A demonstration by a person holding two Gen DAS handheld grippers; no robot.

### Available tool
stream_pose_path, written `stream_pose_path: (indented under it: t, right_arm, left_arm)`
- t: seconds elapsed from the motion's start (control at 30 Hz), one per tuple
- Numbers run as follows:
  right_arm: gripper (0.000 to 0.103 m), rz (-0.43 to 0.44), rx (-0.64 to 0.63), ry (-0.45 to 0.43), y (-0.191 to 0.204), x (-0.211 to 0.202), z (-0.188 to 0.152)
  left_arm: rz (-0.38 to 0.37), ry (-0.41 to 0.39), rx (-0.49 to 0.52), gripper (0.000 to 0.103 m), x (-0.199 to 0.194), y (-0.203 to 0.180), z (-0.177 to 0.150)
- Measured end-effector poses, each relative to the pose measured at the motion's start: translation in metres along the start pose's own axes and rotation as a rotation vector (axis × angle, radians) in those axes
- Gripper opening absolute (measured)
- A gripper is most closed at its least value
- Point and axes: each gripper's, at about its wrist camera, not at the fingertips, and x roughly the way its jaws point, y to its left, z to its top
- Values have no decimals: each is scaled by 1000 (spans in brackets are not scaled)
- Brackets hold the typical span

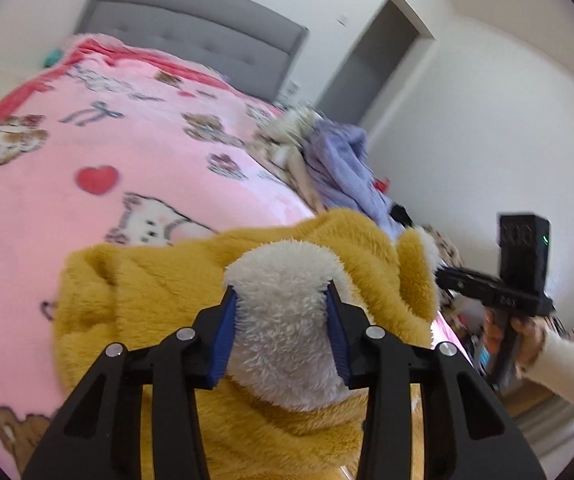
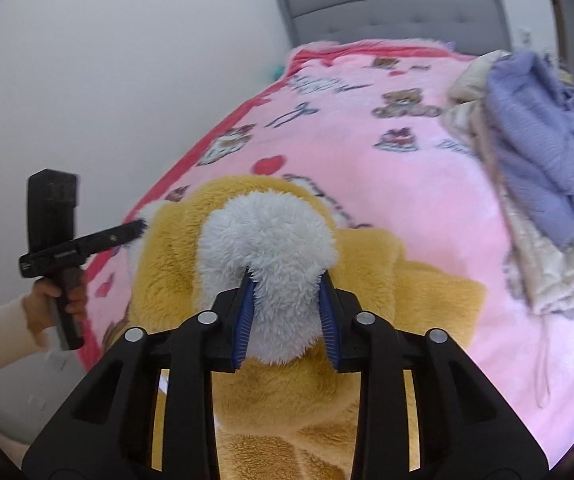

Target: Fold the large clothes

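A fluffy mustard-yellow garment [image 1: 135, 280] [image 2: 427, 300] with white fleece trim lies bunched at the near end of the bed. My left gripper [image 1: 283, 292] is shut on a wad of its white fleece [image 1: 287, 320], the blue pads pressing in from both sides. My right gripper [image 2: 287, 276] is shut on another white fleece wad [image 2: 267, 240] of the same garment. Each wrist view shows the other gripper from the side: the right gripper [image 1: 443, 274] touches the garment's right edge, the left gripper [image 2: 141, 226] its left edge.
A pink cartoon-print blanket [image 1: 87, 152] [image 2: 407, 168] covers the bed, with a grey headboard [image 1: 191, 36] [image 2: 391, 12] behind. A pile of lavender [image 1: 343, 164] [image 2: 543, 136] and cream clothes lies along the bed's right side. White walls and a doorway [image 1: 375, 60] surround it.
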Motion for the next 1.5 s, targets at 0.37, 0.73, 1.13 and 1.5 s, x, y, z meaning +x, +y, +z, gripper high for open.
stream_pose_path:
  t: [0.37, 0.73, 1.13, 1.5]
  right_arm:
    - [25, -183, 214, 103, -37, 52, -8]
    - [72, -79, 324, 95, -53, 46, -18]
    - [71, 9, 322, 134, -72, 17, -66]
    - [15, 50, 259, 180, -55, 51, -60]
  left_arm:
    - [247, 67, -40, 37, 35, 35, 3]
    - [187, 50, -95, 67, 36, 37, 2]
    - [98, 250, -58, 92, 22, 24, -47]
    - [98, 265, -110, 52, 49, 29, -55]
